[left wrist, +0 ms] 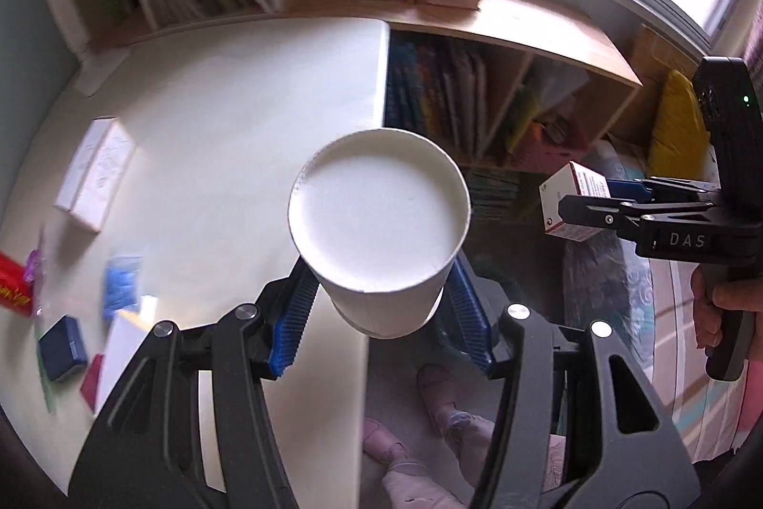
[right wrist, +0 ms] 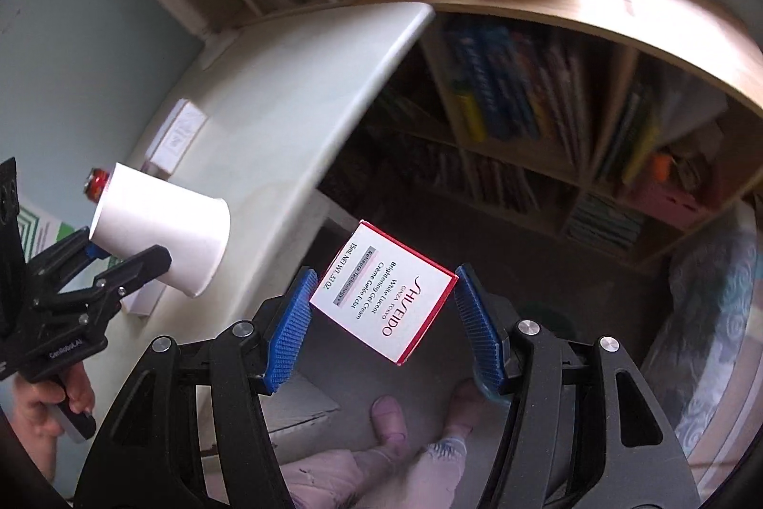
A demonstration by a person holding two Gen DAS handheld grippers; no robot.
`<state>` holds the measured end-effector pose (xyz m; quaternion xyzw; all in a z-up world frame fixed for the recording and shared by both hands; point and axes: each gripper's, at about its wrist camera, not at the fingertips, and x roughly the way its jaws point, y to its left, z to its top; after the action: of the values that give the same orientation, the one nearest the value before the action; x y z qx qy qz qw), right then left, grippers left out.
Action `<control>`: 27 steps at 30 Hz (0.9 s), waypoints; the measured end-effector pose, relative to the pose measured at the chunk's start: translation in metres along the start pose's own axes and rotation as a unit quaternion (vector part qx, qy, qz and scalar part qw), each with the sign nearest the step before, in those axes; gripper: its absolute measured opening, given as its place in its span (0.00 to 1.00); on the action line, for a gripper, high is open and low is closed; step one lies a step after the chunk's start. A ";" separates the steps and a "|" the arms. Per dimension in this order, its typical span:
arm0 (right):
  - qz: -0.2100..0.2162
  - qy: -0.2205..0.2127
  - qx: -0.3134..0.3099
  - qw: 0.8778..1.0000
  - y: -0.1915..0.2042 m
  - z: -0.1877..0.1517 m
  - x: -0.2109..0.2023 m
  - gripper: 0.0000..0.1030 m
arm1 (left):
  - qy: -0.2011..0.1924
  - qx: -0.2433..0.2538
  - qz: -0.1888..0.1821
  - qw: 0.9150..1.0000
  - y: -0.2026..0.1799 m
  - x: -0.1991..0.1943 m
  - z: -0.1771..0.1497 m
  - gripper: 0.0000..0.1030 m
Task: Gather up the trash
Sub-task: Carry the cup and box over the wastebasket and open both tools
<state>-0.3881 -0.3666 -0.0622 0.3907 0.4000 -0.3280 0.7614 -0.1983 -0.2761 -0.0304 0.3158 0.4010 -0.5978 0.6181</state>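
Bookshelves and a white desk (left wrist: 229, 118) form the backdrop. Left gripper (left wrist: 379, 299) is clamped on a paper cup (left wrist: 379, 223); right gripper (right wrist: 381, 308) pinches a cream box (right wrist: 381, 292) cornerwise, both lifted clear, presumably for disposal.

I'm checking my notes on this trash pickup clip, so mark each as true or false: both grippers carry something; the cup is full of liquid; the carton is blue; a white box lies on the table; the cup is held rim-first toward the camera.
1. Both grippers carry something. True: the left gripper holds the paper cup, the right gripper the carton.
2. The cup is full. False: nothing shows inside; only its closed base faces the camera.
3. The carton is blue. False: white with red edges.
4. A white box lies on the table. True.
5. Rim toward the left wrist camera. False: the base does.
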 end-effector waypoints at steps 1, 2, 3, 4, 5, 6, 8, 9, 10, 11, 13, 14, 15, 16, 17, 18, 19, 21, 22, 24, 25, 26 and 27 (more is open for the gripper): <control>-0.006 0.000 0.019 1.000 -0.014 -0.008 -0.002 0.59 | 0.009 0.019 -0.010 1.000 -0.017 0.012 0.003 0.51; -0.011 0.001 0.036 0.999 -0.029 -0.015 -0.004 0.59 | 0.019 0.033 -0.021 0.999 -0.029 0.023 0.003 0.51; -0.017 0.003 0.051 0.999 -0.042 -0.023 -0.005 0.59 | 0.030 0.048 -0.033 0.998 -0.043 0.035 0.004 0.51; -0.021 0.006 0.066 0.998 -0.056 -0.032 -0.006 0.59 | 0.041 0.062 -0.041 0.996 -0.054 0.045 0.002 0.51; -0.024 0.008 0.082 0.996 -0.068 -0.040 -0.006 0.59 | 0.054 0.074 -0.047 0.995 -0.068 0.058 0.002 0.51; -0.025 0.009 0.098 0.995 -0.079 -0.046 -0.005 0.59 | 0.068 0.087 -0.053 0.993 -0.080 0.070 0.001 0.51; -0.022 0.012 0.131 0.991 -0.100 -0.060 -0.004 0.59 | 0.088 0.106 -0.063 0.988 -0.101 0.087 -0.002 0.51; -0.021 0.012 0.145 0.989 -0.111 -0.066 -0.003 0.59 | 0.099 0.117 -0.067 0.986 -0.111 0.095 -0.005 0.51; -0.020 0.014 0.159 0.987 -0.121 -0.071 0.000 0.59 | 0.109 0.124 -0.072 0.984 -0.120 0.105 -0.007 0.51; -0.018 0.015 0.170 0.985 -0.129 -0.076 0.002 0.59 | 0.117 0.131 -0.074 0.982 -0.127 0.111 -0.010 0.51; -0.013 0.020 0.187 0.982 -0.142 -0.082 0.007 0.59 | 0.133 0.142 -0.081 0.978 -0.142 0.126 -0.014 0.53; -0.009 0.022 0.195 0.980 -0.148 -0.085 0.010 0.61 | 0.137 0.147 -0.081 0.976 -0.149 0.132 -0.015 0.56; -0.010 0.021 0.203 0.979 -0.154 -0.087 0.011 0.61 | 0.141 0.151 -0.080 0.975 -0.156 0.136 -0.016 0.58; -0.011 0.019 0.209 0.978 -0.159 -0.088 0.011 0.64 | 0.144 0.155 -0.080 0.974 -0.161 0.139 -0.017 0.61; -0.012 0.016 0.214 0.977 -0.163 -0.089 0.012 0.71 | 0.148 0.163 -0.080 0.972 -0.167 0.142 -0.019 0.64; -0.012 0.012 0.216 0.976 -0.166 -0.091 0.011 0.73 | 0.150 0.171 -0.075 0.971 -0.172 0.144 -0.020 0.71; -0.013 0.010 0.217 0.976 -0.170 -0.092 0.011 0.73 | 0.151 0.178 -0.068 0.970 -0.177 0.147 -0.021 0.74; -0.010 0.012 0.222 0.975 -0.177 -0.093 0.013 0.73 | 0.156 0.180 -0.069 0.969 -0.182 0.152 -0.020 0.75; -0.010 0.013 0.224 0.974 -0.180 -0.094 0.014 0.73 | 0.158 0.178 -0.069 0.969 -0.182 0.154 -0.019 0.77; -0.009 0.013 0.227 0.974 -0.185 -0.093 0.014 0.73 | 0.157 0.172 -0.067 0.970 -0.180 0.156 -0.017 0.78; -0.008 0.012 0.228 0.974 -0.186 -0.092 0.013 0.73 | 0.156 0.171 -0.064 0.971 -0.178 0.156 -0.016 0.79; -0.007 0.010 0.227 0.974 -0.187 -0.090 0.012 0.73 | 0.155 0.169 -0.062 0.971 -0.177 0.156 -0.015 0.79; -0.006 0.009 0.225 0.974 -0.186 -0.089 0.012 0.73 | 0.154 0.164 -0.060 0.972 -0.174 0.155 -0.014 0.79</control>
<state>-0.5650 -0.3819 -0.1678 0.5522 0.3258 -0.4107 0.6483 -0.3782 -0.3543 -0.1568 0.4768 0.4059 -0.6354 0.4518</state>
